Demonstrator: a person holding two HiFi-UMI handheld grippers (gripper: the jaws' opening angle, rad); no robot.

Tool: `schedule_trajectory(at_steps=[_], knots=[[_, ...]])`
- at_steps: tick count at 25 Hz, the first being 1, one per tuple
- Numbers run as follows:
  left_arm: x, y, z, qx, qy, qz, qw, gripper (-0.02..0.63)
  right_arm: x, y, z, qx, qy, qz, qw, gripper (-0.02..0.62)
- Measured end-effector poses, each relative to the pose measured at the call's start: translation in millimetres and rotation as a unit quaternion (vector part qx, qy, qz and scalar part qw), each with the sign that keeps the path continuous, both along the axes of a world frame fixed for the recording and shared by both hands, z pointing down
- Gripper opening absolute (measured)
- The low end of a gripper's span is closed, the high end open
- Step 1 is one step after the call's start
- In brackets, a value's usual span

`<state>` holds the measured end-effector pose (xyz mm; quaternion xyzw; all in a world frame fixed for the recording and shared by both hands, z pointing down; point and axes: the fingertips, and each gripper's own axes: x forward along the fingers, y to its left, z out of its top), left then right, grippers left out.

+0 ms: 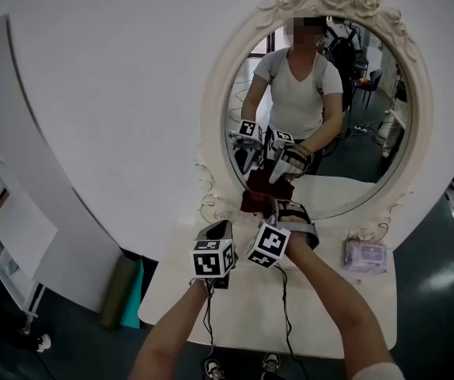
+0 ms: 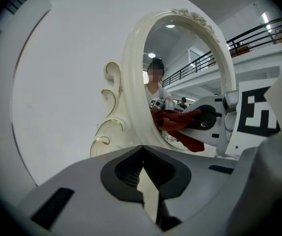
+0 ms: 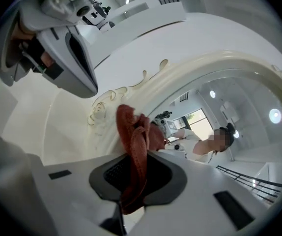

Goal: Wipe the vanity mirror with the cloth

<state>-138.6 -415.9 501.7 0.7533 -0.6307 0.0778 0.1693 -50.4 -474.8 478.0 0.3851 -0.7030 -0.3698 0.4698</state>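
Right gripper view: the right gripper (image 3: pixel 131 181) clamps the red cloth (image 3: pixel 133 136) at the lower edge of the mirror (image 3: pixel 229 97); the left gripper (image 2: pixel 142 166) is closed, empty. Hard rubbing could tug the thinly pinched cloth free.

- Left gripper (image 2: pixel 142 150): pale grey moulded shell with black rectangular slots, and dark ribbed pads (image 2: pixel 129 172) lining the jaws.
- Left marker cube (image 1: pixel 213 258): white faces, each printed with a black square pattern.
- Right gripper (image 3: pixel 135 156): the same grey-white shell, with dark recesses around the jaws.
- Right marker cube (image 1: pixel 269 245): white with black square markers.
- Thin black cables (image 1: pixel 208 317) run from both grippers.
- T-shirt (image 1: pixel 296 93), seen in the mirror: white, V-necked, short-sleeved, crossed by dark shoulder straps (image 1: pixel 319 74).
- A white sleeve edge (image 1: pixel 379 370) shows in the head view.
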Motion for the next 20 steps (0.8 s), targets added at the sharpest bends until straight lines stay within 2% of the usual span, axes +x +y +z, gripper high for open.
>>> schedule_trajectory(at_steps=[4, 8, 12, 16, 18, 20], knots=[[20, -12, -46, 0.038, -0.011, 0.015, 0.9991, 0.011, 19, 0, -74, 0.056, -0.027, -0.002, 0.998, 0.061], [46, -32, -133, 0.115, -0.042, 0.034, 0.992, 0.011, 46, -2, -178, 0.15, -0.016, 0.008, 0.989, 0.061], [68, -41, -228, 0.188, -0.055, 0.04, 0.9797, 0.011, 69, 3, -285, 0.255, -0.012, 0.024, 0.967, 0.061], [84, -51, -320, 0.248, -0.062, 0.034, 0.9661, 0.011, 88, 9, -380, 0.353, 0.014, 0.049, 0.934, 0.062], [90, -51, -360, 0.277, -0.067, 0.032, 0.9581, 0.011, 96, 8, -409, 0.371, 0.024, 0.064, 0.926, 0.062], [98, -49, -387, 0.292, -0.077, 0.039, 0.9524, 0.011, 103, 6, -427, 0.375, 0.032, 0.076, 0.923, 0.062]])
